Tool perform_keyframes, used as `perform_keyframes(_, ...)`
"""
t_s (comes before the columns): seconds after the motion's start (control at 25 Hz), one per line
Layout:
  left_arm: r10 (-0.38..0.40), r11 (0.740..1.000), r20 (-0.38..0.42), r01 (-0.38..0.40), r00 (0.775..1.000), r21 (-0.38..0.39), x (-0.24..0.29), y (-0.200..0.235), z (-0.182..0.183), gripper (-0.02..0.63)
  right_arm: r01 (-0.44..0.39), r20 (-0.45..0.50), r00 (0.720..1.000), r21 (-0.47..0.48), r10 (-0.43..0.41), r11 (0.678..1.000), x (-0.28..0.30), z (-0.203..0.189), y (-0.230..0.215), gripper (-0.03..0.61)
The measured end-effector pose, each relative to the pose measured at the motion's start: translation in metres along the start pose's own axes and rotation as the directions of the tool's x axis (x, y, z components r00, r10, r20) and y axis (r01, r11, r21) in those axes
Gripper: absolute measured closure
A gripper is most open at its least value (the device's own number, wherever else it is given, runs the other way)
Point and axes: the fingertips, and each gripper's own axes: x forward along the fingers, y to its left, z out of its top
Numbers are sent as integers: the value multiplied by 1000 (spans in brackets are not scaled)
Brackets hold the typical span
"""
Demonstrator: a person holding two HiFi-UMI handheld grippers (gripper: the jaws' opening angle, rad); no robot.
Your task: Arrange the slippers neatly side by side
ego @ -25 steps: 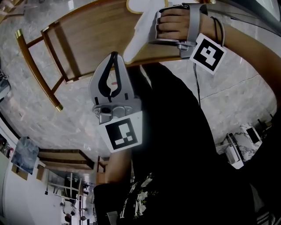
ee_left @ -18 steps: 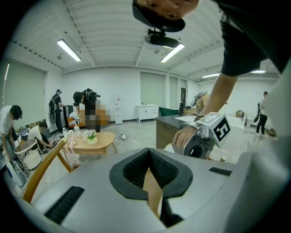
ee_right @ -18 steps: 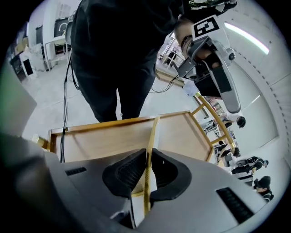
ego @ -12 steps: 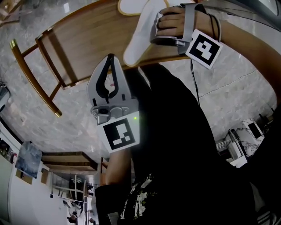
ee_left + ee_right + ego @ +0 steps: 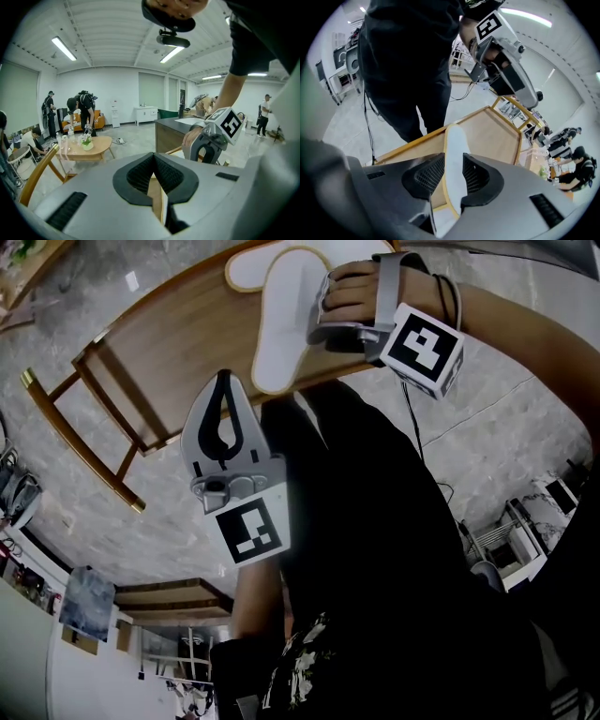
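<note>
Head view counts two white slippers on the one wooden worktop: the near slipper lies lengthwise with its toe at the worktop's near edge, and the far slipper lies just beside its far end, partly cut off by the frame. Right gripper view shows the right claw with jaws that have just been opening, standing apart on either side of the near slipper. Of the two claws, the left claw is pressed together on nothing, apart from both slippers
</note>
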Motion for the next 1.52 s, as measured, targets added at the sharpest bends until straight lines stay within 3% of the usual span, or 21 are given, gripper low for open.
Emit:
perform_keyframes(0.12, -18, 1000, -8, 19, 1000, 19, 5, 1, 0, 612, 94, 5, 995, 128, -96, 987, -7, 6, -9, 545)
perform_keyframes(0.2, -37, 999, -9, 37, 999, 38, 11, 1, 2, 612, 162, -4, 986, 235, -166, 959, -11, 9, -14, 578)
perform_keyframes(0.28, -68, 996, -9, 69, 998, 61, 20, 0, 5, 612, 220, -11, 972, 380, -234, 898, -13, 12, -19, 578)
perform_keyframes(0.36, -119, 990, -16, 119, 993, 75, 32, -1, 7, 612, 286, -35, 948, 538, -318, 793, -13, 12, -27, 578)
perform_keyframes(0.4, -148, 986, -21, 149, 989, 79, 38, -3, 8, 612, 327, -65, 928, 614, -367, 719, -12, 10, -32, 578)
perform_keyframes(0.48, -200, 975, -27, 201, 979, 96, 50, -8, 10, 612, 403, -144, 874, 747, -463, 529, -12, 1, -44, 578)
perform_keyframes(0.64, -263, 952, -57, 269, 963, 149, 74, -18, 6, 612, 445, -329, 741, 893, -585, 61, -18, -26, -54, 578)
perform_keyframes(0.72, -283, 945, -79, 292, 956, 151, 84, -19, 2, 612, 424, -419, 681, 894, -600, -143, -24, -39, -52, 577)
perform_keyframes(0.84, -292, 935, -128, 311, 948, 172, 99, -19, -6, 612, 380, -524, 625, 851, -578, -362, -33, -59, -38, 550)
perform_keyframes(0.88, -299, 929, -150, 323, 943, 180, 103, -18, -10, 612, 361, -555, 612, 830, -563, -426, -34, -65, -32, 485)
perform_keyframes(0.96, -312, 916, -197, 350, 929, 196, 108, -16, -21, 612, 318, -604, 594, 783, -532, -534, -33, -74, -17, 463)
perform_keyframes(1.04, -330, 901, -231, 378, 915, 214, 112, -17, -31, 612, 269, -627, 596, 744, -501, -611, -25, -81, -2, 460)
perform_keyframes(1.16, -363, 871, -274, 428, 891, 241, 117, -19, -43, 612, 168, -621, 619, 702, -480, -692, -8, -86, 7, 445)
perform_keyframes(1.24, -382, 858, -301, 456, 874, 237, 120, -21, -52, 612, 113, -612, 626, 684, -483, -720, 3, -86, 6, 445)
perform_keyframes(1.4, -416, 829, -340, 506, 843, 240, 120, -29, -66, 612, 71, -612, 627, 660, -481, -747, 17, -89, 4, 445)
perform_keyframes(1.52, -437, 807, -354, 534, 827, 252, 115, -33, -73, 612, -17, -594, 629, 634, -501, -773, 26, -90, 3, 460)
